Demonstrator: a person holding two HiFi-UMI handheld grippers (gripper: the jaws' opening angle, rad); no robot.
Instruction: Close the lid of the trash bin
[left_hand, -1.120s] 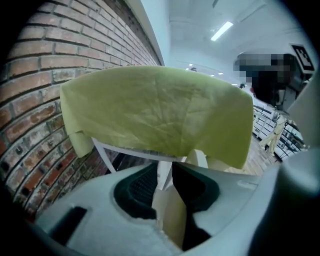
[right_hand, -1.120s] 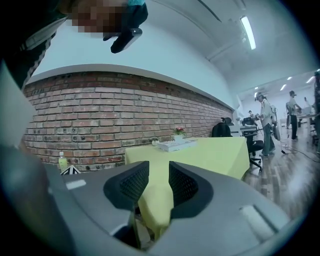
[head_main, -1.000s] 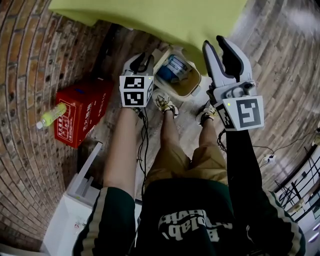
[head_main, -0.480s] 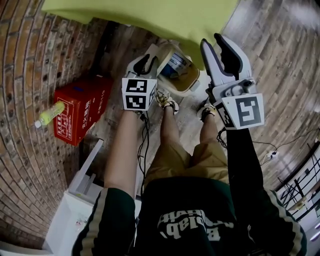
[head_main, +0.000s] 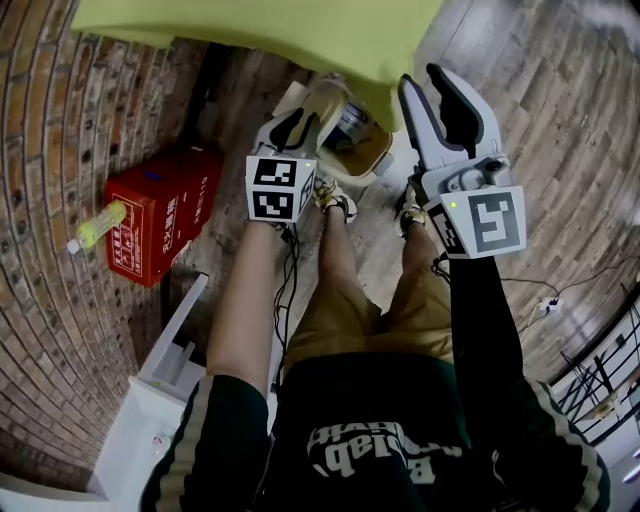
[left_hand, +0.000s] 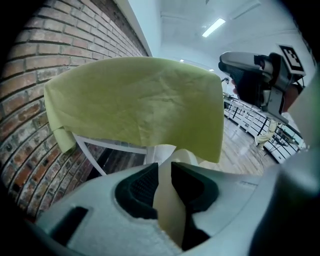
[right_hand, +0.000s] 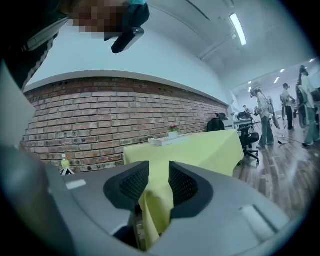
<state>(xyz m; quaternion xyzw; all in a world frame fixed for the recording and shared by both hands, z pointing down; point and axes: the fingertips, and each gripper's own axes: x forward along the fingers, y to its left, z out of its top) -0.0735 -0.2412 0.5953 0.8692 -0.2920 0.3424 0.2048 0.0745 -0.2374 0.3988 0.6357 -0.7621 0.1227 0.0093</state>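
My left tool (head_main: 297, 122) reaches down to the bin (head_main: 372, 160). The bin stands open on the floor at the edge of the yellow-draped surface (head_main: 260, 30), just ahead of my shoes. The tool's jaws are closing, and the raised cream lid (left_hand: 167, 210) on the bin's left side fills the gap between the pads. My right tool (head_main: 423, 80) hangs to the right of the bin, jaws a narrow gap apart, holding nothing. A red box (head_main: 160, 215) lies well off to the left.
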